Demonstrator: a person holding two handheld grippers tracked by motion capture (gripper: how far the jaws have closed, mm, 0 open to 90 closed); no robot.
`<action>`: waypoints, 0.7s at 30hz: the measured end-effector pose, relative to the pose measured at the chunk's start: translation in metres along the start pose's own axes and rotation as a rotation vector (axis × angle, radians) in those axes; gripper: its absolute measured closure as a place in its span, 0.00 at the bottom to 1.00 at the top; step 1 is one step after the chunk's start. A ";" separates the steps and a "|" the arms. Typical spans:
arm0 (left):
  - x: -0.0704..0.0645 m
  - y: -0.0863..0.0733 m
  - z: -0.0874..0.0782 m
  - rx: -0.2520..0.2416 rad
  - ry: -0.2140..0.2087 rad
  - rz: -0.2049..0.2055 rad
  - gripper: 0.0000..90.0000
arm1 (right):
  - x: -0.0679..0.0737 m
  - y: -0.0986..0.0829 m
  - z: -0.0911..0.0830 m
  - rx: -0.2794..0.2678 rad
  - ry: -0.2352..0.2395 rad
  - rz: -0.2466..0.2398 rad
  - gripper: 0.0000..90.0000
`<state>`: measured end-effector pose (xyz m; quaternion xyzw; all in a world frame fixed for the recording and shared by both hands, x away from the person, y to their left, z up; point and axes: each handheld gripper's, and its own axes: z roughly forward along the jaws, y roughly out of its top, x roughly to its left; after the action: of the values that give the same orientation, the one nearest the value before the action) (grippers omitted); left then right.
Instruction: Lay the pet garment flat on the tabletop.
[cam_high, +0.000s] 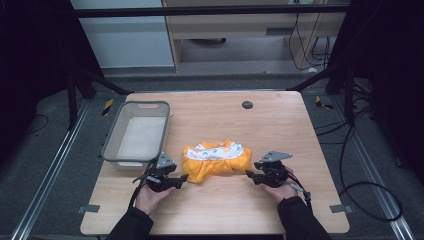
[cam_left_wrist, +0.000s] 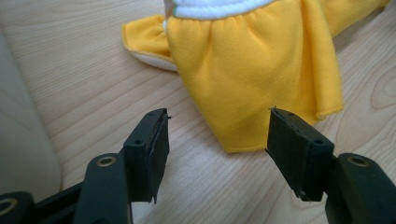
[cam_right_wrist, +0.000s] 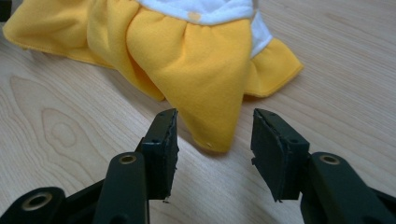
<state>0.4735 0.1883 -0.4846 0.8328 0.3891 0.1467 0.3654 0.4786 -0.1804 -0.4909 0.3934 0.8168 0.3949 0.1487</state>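
Both the left gripper (cam_high: 183, 178) and right gripper (cam_high: 248, 173) gape wide, holding nothing. Each flanks a corner of the yellow garment (cam_high: 217, 160) near the table's (cam_high: 210, 215) front edge. A grey basket (cam_high: 111, 140) sits at the left edge.

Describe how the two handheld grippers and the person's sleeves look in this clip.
Both the left gripper and the right gripper are black, two-jawed tools with flat rectangular pads and brass-coloured rivets at the joints. Each carries a grey three-cornered plate on top and trails a black cable. The sleeves are dark.

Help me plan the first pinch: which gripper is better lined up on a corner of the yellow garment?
Right, probably: the right gripper has a corner of the yellow garment between its open fingers; the left gripper has only an edge.
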 end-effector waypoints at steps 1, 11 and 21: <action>0.000 0.000 0.002 0.001 -0.005 0.007 0.45 | 0.001 0.001 0.002 -0.001 0.003 -0.001 0.57; -0.001 0.001 0.012 0.034 -0.049 -0.008 0.80 | 0.003 0.003 0.010 0.017 0.011 -0.015 0.75; -0.002 0.004 0.000 0.009 -0.088 -0.007 0.97 | 0.005 0.007 0.002 0.021 0.041 0.002 0.97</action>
<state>0.4744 0.1852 -0.4814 0.8386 0.3765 0.1070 0.3788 0.4803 -0.1729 -0.4860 0.3877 0.8234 0.3944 0.1273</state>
